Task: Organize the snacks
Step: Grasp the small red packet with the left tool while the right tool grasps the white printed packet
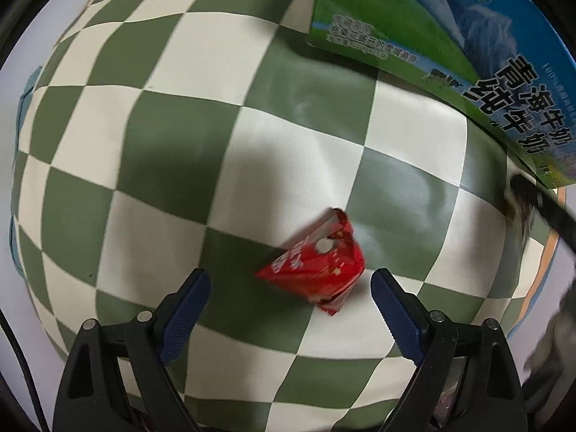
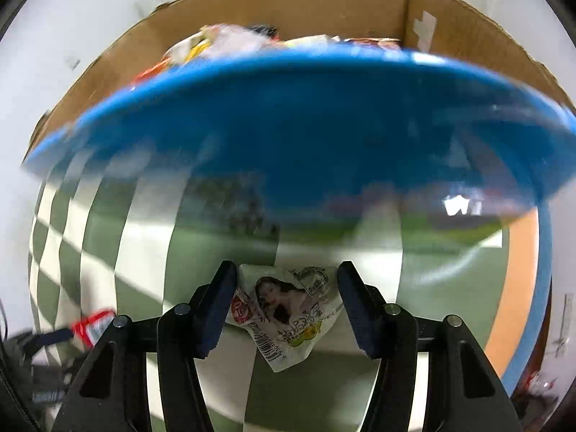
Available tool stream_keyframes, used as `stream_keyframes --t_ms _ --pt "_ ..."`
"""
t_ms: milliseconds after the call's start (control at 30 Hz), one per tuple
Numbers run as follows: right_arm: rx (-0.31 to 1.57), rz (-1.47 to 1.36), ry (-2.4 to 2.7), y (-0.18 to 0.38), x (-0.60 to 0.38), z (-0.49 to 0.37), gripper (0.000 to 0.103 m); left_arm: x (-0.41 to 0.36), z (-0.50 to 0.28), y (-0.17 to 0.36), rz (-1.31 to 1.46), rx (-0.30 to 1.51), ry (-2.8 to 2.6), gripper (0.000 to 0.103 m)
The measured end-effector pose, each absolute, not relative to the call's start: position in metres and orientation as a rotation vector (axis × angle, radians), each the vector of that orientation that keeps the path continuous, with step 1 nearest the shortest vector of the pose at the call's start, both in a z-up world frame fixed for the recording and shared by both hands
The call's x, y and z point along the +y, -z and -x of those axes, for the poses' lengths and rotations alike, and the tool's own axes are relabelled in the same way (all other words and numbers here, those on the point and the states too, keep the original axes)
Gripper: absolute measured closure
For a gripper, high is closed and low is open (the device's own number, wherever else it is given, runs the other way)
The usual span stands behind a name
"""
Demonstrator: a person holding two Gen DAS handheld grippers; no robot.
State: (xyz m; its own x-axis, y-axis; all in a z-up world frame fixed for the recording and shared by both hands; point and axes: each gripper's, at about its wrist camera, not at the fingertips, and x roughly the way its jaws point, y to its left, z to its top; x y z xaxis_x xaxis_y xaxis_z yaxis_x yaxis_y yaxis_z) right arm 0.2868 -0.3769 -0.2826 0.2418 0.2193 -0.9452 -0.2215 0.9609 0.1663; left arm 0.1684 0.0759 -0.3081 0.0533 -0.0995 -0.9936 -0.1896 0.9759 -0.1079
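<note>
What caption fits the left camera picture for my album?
Open left gripper hovers by a red snack packet on the checkered cloth, beside a milk box.

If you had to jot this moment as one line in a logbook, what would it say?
left gripper: open over red snack packet | right gripper: white snack packet between jaws, grip uncertain | box: holds snacks

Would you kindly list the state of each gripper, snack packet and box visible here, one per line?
left gripper: open, empty, fingers either side of the red packet.
red snack packet: crumpled, lying on the checkered cloth, ungripped.
right gripper: part closed around the white packet; firm contact unclear.
white snack packet: crinkled, between the right fingers.
cardboard box: open-topped, holding snacks.
</note>
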Motion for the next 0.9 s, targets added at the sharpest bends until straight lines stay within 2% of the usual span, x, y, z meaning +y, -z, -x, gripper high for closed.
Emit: stream_keyframes --t_ms 300,467,533,600,633,800,900 --pt "1.380 0.018 -0.359 0.292 -0.376 -0.217 0.042 0.054 -0.176 0.315 0.133 1.501 -0.034 0.012" --pt "1.401 -0.026 -0.337 0.300 -0.373 -0.202 0.042 0.044 -0.173 0.315 0.068 1.484 -0.017 0.021" --pt "1.403 -0.030 -0.328 0.302 -0.374 -0.200 0.042 0.039 -0.172 0.314 0.050 1.481 -0.009 0.032" --pt "1.408 -0.036 -0.324 0.305 -0.376 -0.199 0.042 0.034 -0.172 0.315 0.029 1.476 -0.001 0.037" --pt "1.412 -0.039 -0.322 0.306 -0.375 -0.202 0.042 0.032 -0.172 0.315 0.018 1.470 0.005 0.045" --pt "1.423 -0.046 -0.308 0.309 -0.381 -0.205 0.042 0.022 -0.170 0.315 -0.002 1.462 0.013 0.061" --pt "1.428 -0.042 -0.302 0.310 -0.382 -0.207 0.041 0.021 -0.176 0.318 -0.001 1.458 0.012 0.065"
